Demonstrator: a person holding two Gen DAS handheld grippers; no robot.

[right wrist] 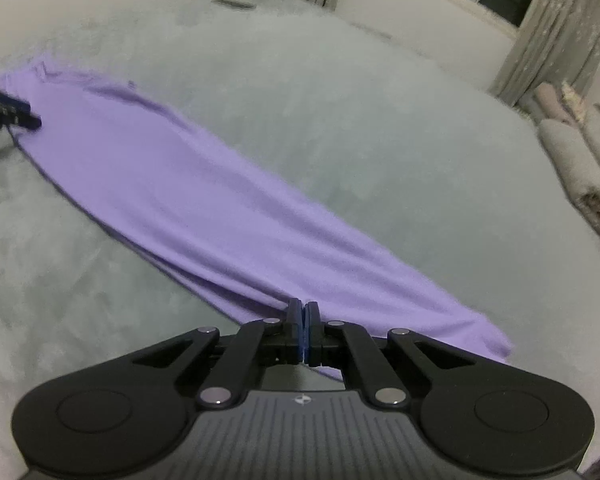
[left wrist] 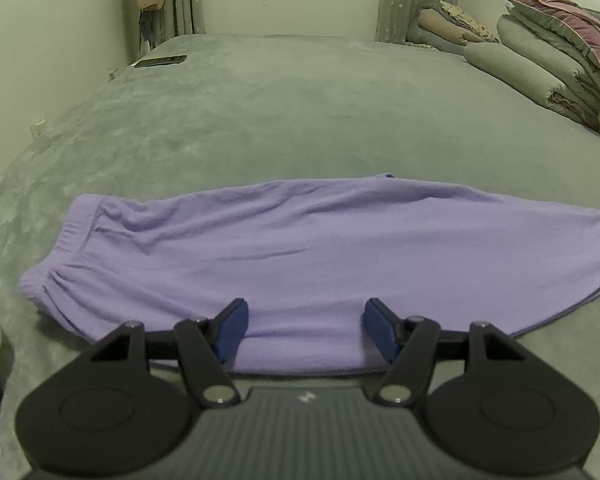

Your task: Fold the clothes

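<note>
The right gripper (right wrist: 302,312) has its fingers pinched together on the near hem of the purple trousers (right wrist: 188,184). The left gripper (left wrist: 306,320) has fingers spread astride their near edge. The trousers lie on the grey bed (left wrist: 280,112) beyond.

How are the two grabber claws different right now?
The left gripper has its blue pads spread wide apart over the purple pants, near the waistband end. The right gripper has its pads squeezed together at the leg end. Both are black with blue pads, reaching over the same pants.
</note>
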